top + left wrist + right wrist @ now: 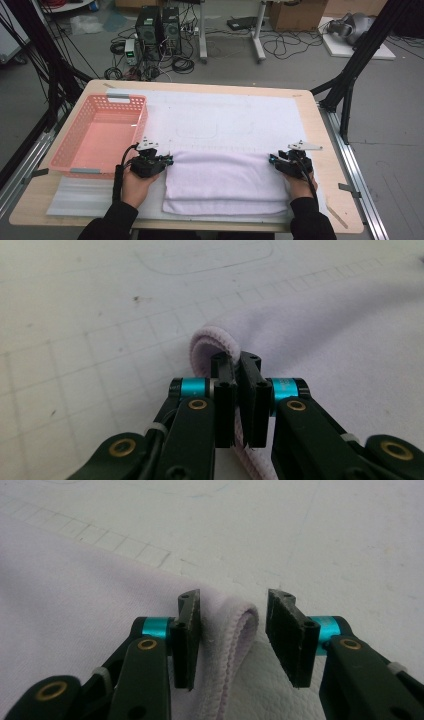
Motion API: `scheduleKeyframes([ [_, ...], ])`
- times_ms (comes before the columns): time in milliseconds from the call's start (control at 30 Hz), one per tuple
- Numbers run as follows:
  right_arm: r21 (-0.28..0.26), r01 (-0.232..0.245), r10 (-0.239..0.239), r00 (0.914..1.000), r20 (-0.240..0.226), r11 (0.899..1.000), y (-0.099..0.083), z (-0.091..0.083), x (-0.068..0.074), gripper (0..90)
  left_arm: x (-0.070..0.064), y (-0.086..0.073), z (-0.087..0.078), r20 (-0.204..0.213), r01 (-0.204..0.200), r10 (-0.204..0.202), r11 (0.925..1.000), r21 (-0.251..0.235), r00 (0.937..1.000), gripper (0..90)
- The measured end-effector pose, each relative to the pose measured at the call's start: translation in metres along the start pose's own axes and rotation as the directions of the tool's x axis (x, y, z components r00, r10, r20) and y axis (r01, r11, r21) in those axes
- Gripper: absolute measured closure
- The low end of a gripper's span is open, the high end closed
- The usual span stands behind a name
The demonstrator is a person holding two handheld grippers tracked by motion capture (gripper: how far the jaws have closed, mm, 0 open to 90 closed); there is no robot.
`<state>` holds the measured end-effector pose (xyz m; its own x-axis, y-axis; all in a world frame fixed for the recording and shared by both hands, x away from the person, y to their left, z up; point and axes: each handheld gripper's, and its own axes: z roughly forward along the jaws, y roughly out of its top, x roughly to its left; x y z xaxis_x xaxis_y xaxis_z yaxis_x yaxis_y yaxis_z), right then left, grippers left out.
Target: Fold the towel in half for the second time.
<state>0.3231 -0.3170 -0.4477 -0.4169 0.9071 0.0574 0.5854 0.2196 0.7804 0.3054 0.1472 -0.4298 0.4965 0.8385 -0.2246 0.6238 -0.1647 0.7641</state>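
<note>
From the high view, a folded white towel (225, 182) lies on the white mat (235, 120) at the near middle of the table (320, 145), with a pink basket (100, 132) just to its left. The left gripper (167, 160) sits at the towel's far left corner and the right gripper (271, 159) at its far right corner, each held by a hand in a dark sleeve. The two are placed at matching corners, likely so the far edge can be lifted evenly for another fold.

In the left gripper view, the left gripper (239, 365) has its jaws pressed together on the towel's rolled hem (207, 340), with only the cloth between them. The grip takes the corner where the hem curls, which should keep the layers from slipping.

In the right gripper view, the right gripper (232, 605) stands with its jaws well apart, straddling the towel's hem (240, 625). The left jaw seems to touch the cloth, while the right jaw is clear of it. It holds nothing; judging by the placement, closing here would match the left side's hold.
</note>
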Motion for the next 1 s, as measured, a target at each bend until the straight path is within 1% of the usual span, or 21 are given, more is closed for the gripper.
scheduleKeyframes([
  [67,-0.006,0.005,-0.005,0.9999,0.014,1.0,0.0,0.0,0.0,54.3,0.0,-0.002,0.001,-0.025,0.009,-0.009,0.9998,0.017,0.9996,84.8],
  [100,-0.01,0.01,-0.009,0.9996,0.025,1.0,0.001,0.0,-0.001,53.0,0.0,-0.004,0.003,-0.067,0.002,0.0,0.9994,0.035,0.9978,84.0],
  [133,-0.02,0.004,-0.003,0.9992,0.039,1.0,0.001,-0.002,-0.001,52.3,0.0,-0.005,0.004,-0.086,0.0,0.004,0.9993,0.036,0.9963,80.3],
  [167,-0.031,0.005,-0.004,0.9993,0.038,1.0,0.001,-0.003,-0.002,52.0,0.0,-0.005,0.005,-0.088,-0.002,0.004,0.9997,0.025,0.9961,72.6],
  [200,-0.043,-0.004,0.005,0.9995,0.031,0.999,0.002,-0.006,-0.003,50.4,0.001,-0.005,0.005,-0.073,-0.011,0.012,0.9999,0.013,0.9972,64.3],
  [267,-0.069,-0.007,0.008,0.9999,0.012,0.998,0.004,-0.009,-0.005,47.0,0.0,-0.003,0.004,-0.06,-0.029,0.029,0.9995,-0.013,0.9978,54.6],
  [300,-0.08,-0.007,0.006,0.9999,-0.016,0.997,0.005,-0.009,-0.007,45.2,0.0,-0.001,0.004,-0.042,-0.035,0.033,0.9986,-0.041,0.9985,50.2],
  [333,-0.062,-0.003,-0.001,0.9985,-0.054,0.998,0.007,-0.006,-0.008,42.6,0.001,0.001,0.004,-0.037,-0.035,0.033,0.9981,-0.051,0.9988,46.4],
  [400,-0.033,0.02,-0.023,0.9956,-0.091,0.999,0.007,0.002,-0.006,42.0,0.003,0.004,0.005,-0.032,-0.024,0.021,0.9964,-0.082,0.9993,44.5],
  [467,0.019,0.068,-0.066,0.9935,-0.093,0.998,0.006,0.012,0.0,50.6,0.005,0.006,0.005,-0.032,-0.031,0.028,0.9957,-0.087,0.9991,44.0],
  [500,0.01,0.073,-0.072,0.9943,-0.079,0.997,0.008,0.012,0.0,65.7,0.006,0.007,0.005,-0.028,-0.035,0.033,0.995,-0.093,0.9991,44.0],
  [533,0.008,0.081,-0.081,0.9958,-0.042,0.997,0.009,0.009,0.0,74.9,0.007,0.007,0.005,-0.027,-0.041,0.038,0.9945,-0.097,0.9989,44.0],
  [567,0.011,0.092,-0.092,0.9957,0.004,0.996,0.01,0.007,0.001,75.6,0.007,0.007,0.005,-0.024,-0.038,0.036,0.9944,-0.099,0.9991,44.0],
  [633,0.021,0.084,-0.085,0.9963,0.016,0.996,0.01,0.008,0.002,75.4,0.008,0.009,0.007,-0.021,-0.04,0.038,0.9933,-0.109,0.9991,44.0],
  [700,0.018,0.063,-0.063,0.9978,0.02,0.998,0.01,0.006,0.002,65.5,0.008,0.011,0.011,-0.008,-0.039,0.038,0.9921,-0.119,0.9992,44.0],
  [733,0.003,0.052,-0.052,0.9984,0.022,0.999,0.01,0.003,0.0,60.2,0.008,0.012,0.013,-0.006,-0.045,0.045,0.992,-0.118,0.999,44.0],
  [800,-0.036,0.013,-0.014,0.9998,-0.014,0.999,0.01,-0.003,-0.007,55.7,0.008,0.015,0.019,-0.008,-0.032,0.031,0.9933,-0.111,0.9995,43.9],
  [833,-0.044,0.004,-0.005,0.9997,-0.023,0.999,0.009,-0.006,-0.009,52.4,0.007,0.015,0.022,-0.01,-0.029,0.028,0.9941,-0.105,0.9996,43.7],
  [867,-0.046,-0.012,0.01,0.9992,-0.038,0.999,0.008,-0.007,-0.012,49.3,0.007,0.015,0.025,-0.013,-0.026,0.025,0.9954,-0.093,0.9996,43.7],
  [933,-0.035,-0.017,0.014,0.9977,-0.067,0.999,0.004,-0.007,-0.016,46.6,0.006,0.014,0.034,-0.004,-0.015,0.015,0.9981,-0.059,0.9999,42.3],
  [1000,-0.021,-0.032,0.029,0.9945,-0.1,0.999,0.001,-0.005,-0.019,45.2,0.006,0.011,0.042,-0.003,-0.025,0.025,0.9996,-0.01,0.9997,41.4],
])
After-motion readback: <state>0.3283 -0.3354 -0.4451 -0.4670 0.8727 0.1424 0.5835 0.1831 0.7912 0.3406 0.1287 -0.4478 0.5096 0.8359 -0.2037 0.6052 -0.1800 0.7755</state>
